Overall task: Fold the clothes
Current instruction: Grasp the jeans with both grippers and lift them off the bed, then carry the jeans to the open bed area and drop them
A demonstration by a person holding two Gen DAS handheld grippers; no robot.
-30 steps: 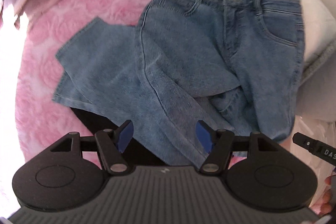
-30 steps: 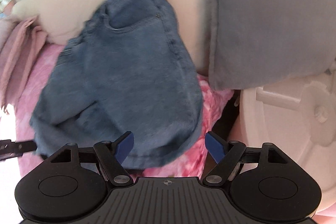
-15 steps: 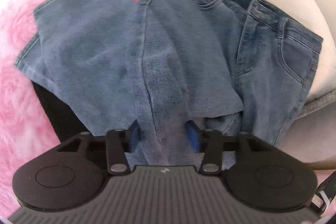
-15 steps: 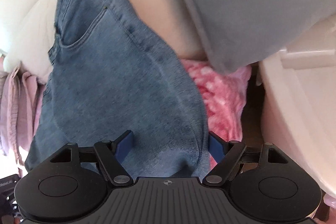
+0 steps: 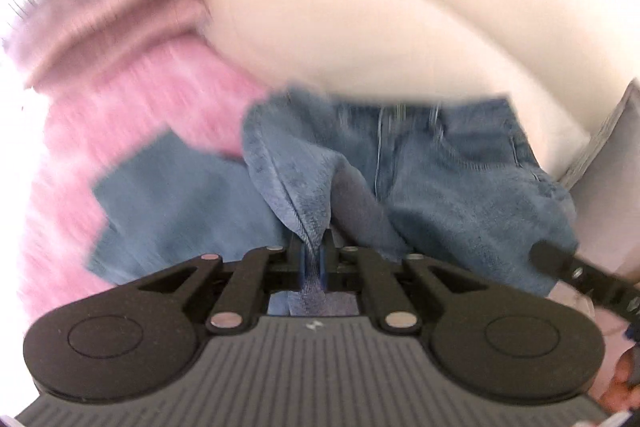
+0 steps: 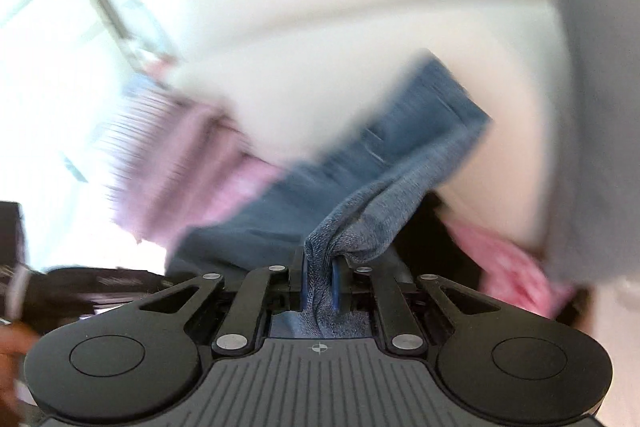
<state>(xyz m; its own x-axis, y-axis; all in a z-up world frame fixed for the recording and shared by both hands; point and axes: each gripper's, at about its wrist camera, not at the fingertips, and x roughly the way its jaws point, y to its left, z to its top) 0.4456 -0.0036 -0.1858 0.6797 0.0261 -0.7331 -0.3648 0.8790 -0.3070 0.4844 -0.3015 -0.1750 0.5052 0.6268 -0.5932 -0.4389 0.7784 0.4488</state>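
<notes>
My left tongs [image 5: 311, 259] and right tongs [image 6: 318, 283] both clamped on jeans [image 5: 460, 179], lifted off pink bedspread [image 5: 132, 115]. Fold in hand; next: carry gripped edge evenly toward waistband.

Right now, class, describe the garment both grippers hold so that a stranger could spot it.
Find the pink blanket below the cream cushion. On it lie the jeans, the only blue denim there, pinched by the left gripper and right gripper.
</notes>
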